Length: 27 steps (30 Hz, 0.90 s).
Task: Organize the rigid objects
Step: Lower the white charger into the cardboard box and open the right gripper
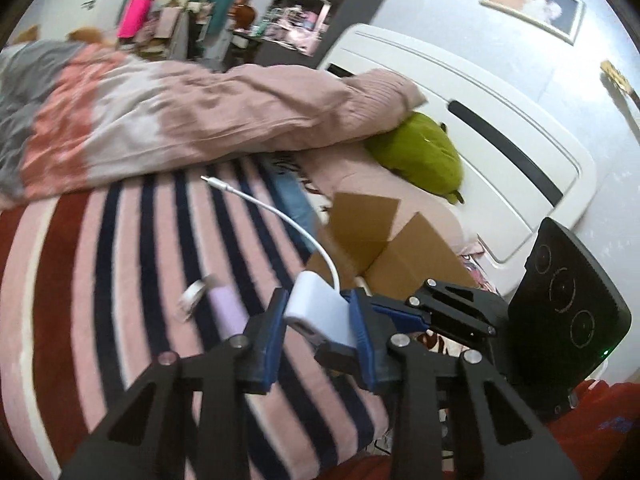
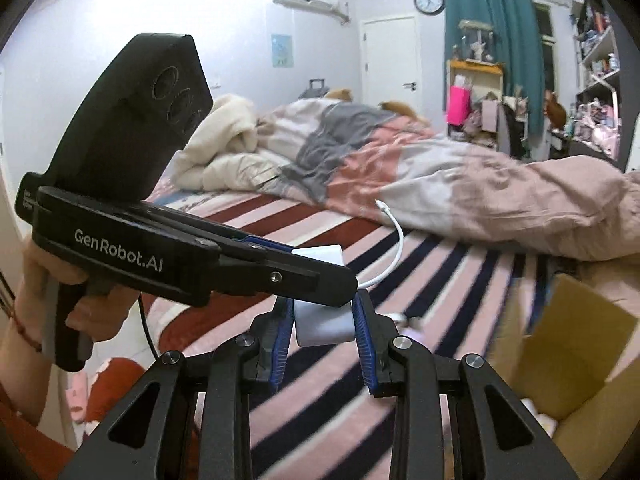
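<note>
A white adapter block with a short white cable is held in the air above the striped bed. Both grippers are shut on it. My left gripper clamps it between its blue pads. My right gripper clamps the same block from the other side; its black body crosses the left wrist view. The cable trails up and away, its plug end free. A lilac stick-shaped object with a white strap lies on the blanket just left of the left gripper.
An open cardboard box stands on the bed to the right of the grippers. A rumpled pink and grey duvet lies across the bed. A green plush rests by the white headboard.
</note>
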Tool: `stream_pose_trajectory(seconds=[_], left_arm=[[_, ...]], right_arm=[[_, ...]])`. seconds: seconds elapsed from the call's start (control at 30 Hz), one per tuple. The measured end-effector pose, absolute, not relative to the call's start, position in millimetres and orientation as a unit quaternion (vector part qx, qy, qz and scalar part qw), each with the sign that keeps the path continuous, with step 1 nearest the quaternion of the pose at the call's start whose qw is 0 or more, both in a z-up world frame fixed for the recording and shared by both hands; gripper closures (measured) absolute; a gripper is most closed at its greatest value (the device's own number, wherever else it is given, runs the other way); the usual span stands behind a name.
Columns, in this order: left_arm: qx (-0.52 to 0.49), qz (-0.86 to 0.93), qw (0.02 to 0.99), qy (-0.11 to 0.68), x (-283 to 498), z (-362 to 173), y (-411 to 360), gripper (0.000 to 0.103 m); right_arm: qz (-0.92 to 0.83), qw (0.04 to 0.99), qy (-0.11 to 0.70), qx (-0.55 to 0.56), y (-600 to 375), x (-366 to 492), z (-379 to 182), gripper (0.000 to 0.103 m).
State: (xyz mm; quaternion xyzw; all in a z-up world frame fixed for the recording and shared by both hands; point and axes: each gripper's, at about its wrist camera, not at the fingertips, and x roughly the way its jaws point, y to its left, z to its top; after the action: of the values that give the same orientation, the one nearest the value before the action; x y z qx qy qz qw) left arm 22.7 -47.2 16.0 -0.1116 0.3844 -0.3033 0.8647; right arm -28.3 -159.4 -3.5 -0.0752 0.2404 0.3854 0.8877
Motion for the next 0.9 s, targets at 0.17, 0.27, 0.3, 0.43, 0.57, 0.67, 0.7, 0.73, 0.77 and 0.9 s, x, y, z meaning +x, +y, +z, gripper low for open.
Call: stream_pose_trajectory(seconds=[0.17,0.27,0.3,0.43,0.57,0.67,0.7,0.73,0.77,0.9], left_arm=[[-0.077,-0.344,0.846,0.400,53,21,-108,0.075],[-0.054,-0.366,0.831,0.416,71,18,-145,0.075],[-0.046,-0.372,0.825,0.423,76,16,-158,0.075],[-0.031,-0.385,0.800,0.459,94,2,-191,0.075],[-0.018,-0.384,0.786,0.484,103,-8,-208,0.074],[-0.002,-0.372,0.786,0.494,104,-12,-214,0.060],[0.001,-0.369,0.788,0.493,104,-12,-213,0.051],[0.001,-0.367,0.791,0.489,103,-11,-211,0.046],[0.001,-0.366,0.793,0.487,102,-10,-209,0.045],[0.007,-0.347,0.813,0.468,96,-1,-190,0.038]], right_arm=[[0.343,0.906,0.237,-0.073,-212,-15,6,0.078],[0.311,0.913,0.254,-0.077,-241,-6,7,0.078],[0.302,0.913,0.262,-0.078,-249,-3,8,0.078],[0.267,0.907,0.320,-0.060,-281,14,2,0.078],[0.252,0.894,0.368,-0.046,-299,29,-5,0.078],[0.243,0.886,0.394,-0.042,-308,33,-11,0.078],[0.239,0.885,0.398,-0.043,-308,34,-12,0.078],[0.236,0.882,0.406,-0.046,-309,36,-14,0.077],[0.234,0.880,0.410,-0.048,-310,38,-15,0.075],[0.231,0.877,0.418,-0.057,-307,37,-16,0.066]])
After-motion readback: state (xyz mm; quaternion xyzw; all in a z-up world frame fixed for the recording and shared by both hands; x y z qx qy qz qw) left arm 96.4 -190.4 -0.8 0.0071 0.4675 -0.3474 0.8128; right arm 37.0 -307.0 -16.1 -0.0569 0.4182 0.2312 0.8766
